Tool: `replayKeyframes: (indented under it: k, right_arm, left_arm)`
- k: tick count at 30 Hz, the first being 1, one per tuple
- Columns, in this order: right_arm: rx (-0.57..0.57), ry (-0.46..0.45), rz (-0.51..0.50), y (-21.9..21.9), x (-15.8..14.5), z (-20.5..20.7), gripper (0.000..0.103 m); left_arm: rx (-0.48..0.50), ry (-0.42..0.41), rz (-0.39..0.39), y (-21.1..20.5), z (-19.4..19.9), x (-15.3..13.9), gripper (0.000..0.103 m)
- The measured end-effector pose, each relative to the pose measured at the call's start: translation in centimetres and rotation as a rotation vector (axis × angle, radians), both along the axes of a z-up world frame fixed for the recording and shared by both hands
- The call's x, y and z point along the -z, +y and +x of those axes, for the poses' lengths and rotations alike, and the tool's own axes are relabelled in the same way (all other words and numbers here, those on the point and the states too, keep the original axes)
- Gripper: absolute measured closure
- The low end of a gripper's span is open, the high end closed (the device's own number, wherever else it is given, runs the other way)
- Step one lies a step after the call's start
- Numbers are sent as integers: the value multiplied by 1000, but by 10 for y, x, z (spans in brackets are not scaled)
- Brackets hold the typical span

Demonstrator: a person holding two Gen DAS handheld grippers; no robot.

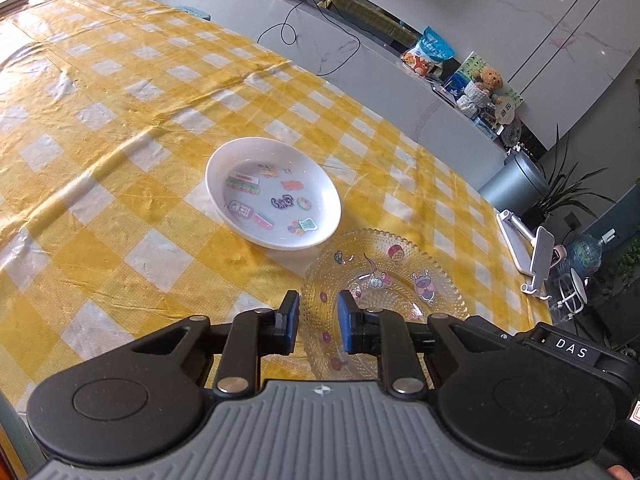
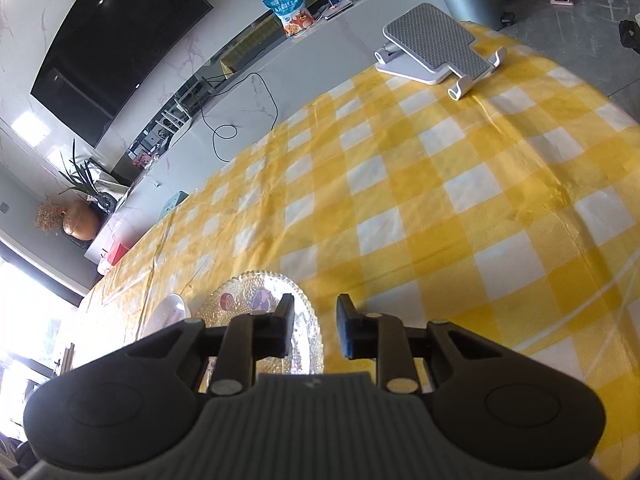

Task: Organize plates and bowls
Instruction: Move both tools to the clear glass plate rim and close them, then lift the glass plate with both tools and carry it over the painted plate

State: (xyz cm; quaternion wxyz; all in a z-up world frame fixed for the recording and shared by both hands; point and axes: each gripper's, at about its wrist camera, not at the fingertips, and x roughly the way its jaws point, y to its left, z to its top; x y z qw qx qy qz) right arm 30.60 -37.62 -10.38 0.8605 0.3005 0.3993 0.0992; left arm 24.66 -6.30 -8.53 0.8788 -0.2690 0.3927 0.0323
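Note:
A white bowl (image 1: 274, 192) with cartoon stickers inside sits on the yellow checked tablecloth (image 1: 120, 160). A clear beaded glass plate (image 1: 396, 280) with stickers lies just right of it and nearer to me. My left gripper (image 1: 319, 320) is open and empty, its fingers over the glass plate's near left rim. In the right wrist view the glass plate (image 2: 256, 300) and the white bowl (image 2: 170, 312) lie at the lower left. My right gripper (image 2: 314, 324) is open and empty, above the plate's right edge.
A white and grey phone stand (image 2: 434, 46) stands near the table's far corner and also shows in the left wrist view (image 1: 528, 248). Beyond the table edge are a white TV bench (image 1: 360, 52) with cables, snack bags and a teddy bear, and a grey bin (image 1: 516, 180).

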Motion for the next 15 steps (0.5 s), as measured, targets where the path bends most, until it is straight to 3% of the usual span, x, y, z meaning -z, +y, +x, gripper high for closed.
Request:
replayKeyframes:
  k: [5, 8, 15]
  right_arm:
    - [5, -1, -13, 2, 1, 0, 84]
    - [-5, 7, -11, 5, 2, 0, 92]
    - [-7, 5, -11, 7, 2, 0, 94]
  left_arm:
    - [-12, 6, -3, 1, 0, 1, 84]
    - [-24, 12, 0, 2, 0, 1, 87]
    - [-28, 8, -8, 2, -2, 2, 90]
